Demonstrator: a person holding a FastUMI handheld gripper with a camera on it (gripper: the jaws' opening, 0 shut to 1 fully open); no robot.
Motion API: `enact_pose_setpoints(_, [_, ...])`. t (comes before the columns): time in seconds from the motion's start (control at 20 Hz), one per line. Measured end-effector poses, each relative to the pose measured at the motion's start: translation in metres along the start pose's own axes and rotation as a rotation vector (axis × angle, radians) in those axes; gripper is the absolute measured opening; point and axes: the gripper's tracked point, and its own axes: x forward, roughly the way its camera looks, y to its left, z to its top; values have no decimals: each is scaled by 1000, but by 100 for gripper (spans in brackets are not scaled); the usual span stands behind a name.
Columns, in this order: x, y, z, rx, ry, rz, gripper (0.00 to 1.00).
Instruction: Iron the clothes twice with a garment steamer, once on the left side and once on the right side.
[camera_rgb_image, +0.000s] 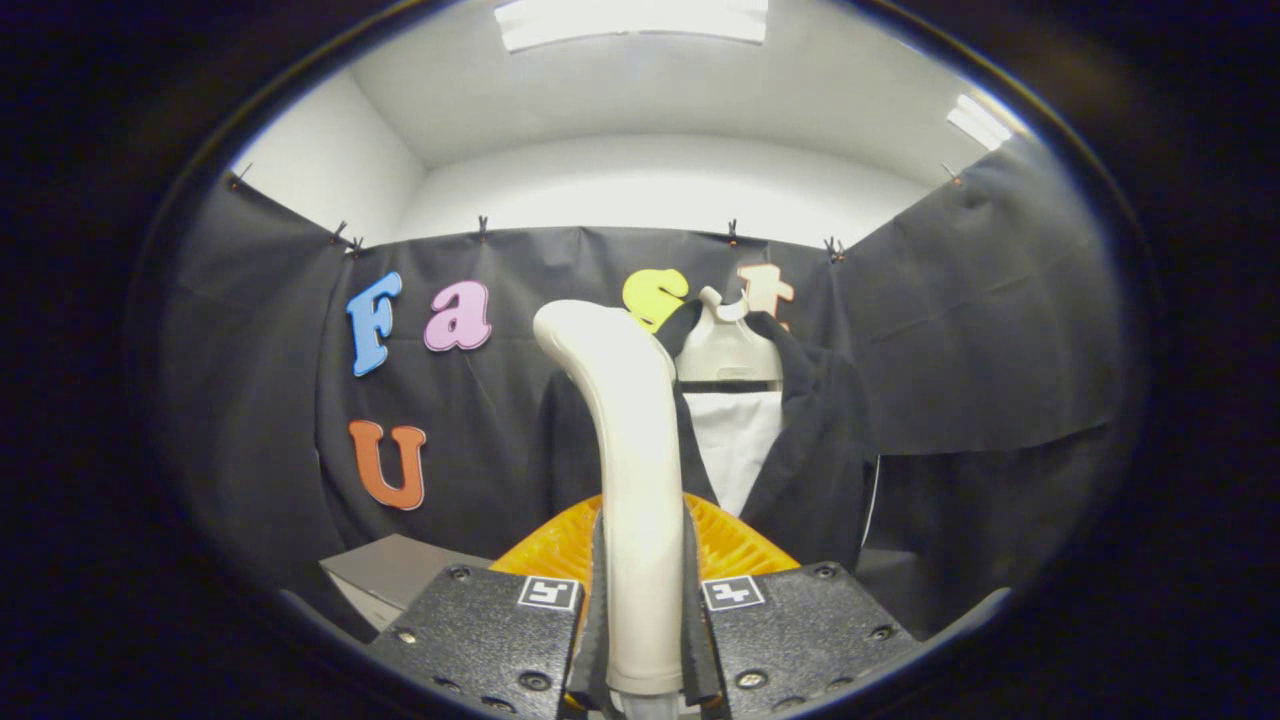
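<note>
a black jacket (810, 440) is seen hung up against the booth's dark wall, well beyond the fingers. it is open down the front, and a white shirt (738, 440) is seen inside it. a pale hanger top (725, 345) with a small hook is seen sticking out at the collar.

nearer to the camera, a cream white garment steamer (630, 470) is held standing up. its long handle goes straight up from between the fingers, and its top is bent over to one side, away from the jacket. part of the jacket is hidden behind it.

an orange ribbed thing (735, 545) is seen low down, just behind the steamer handle. a grey box (400, 570) is seen beside it.

the gripper (645, 640) is clamped on the steamer handle, and the handle is pressed by both black fingers (480, 640), one on each side.
</note>
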Motion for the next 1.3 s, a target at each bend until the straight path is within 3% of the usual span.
enact_pose_setpoints(0.6, [9, -61, -86, 48, 176, 0, 32])
enact_pose_setpoints(1.3, [-21, -75, -176, 24, 334, -14, 32])
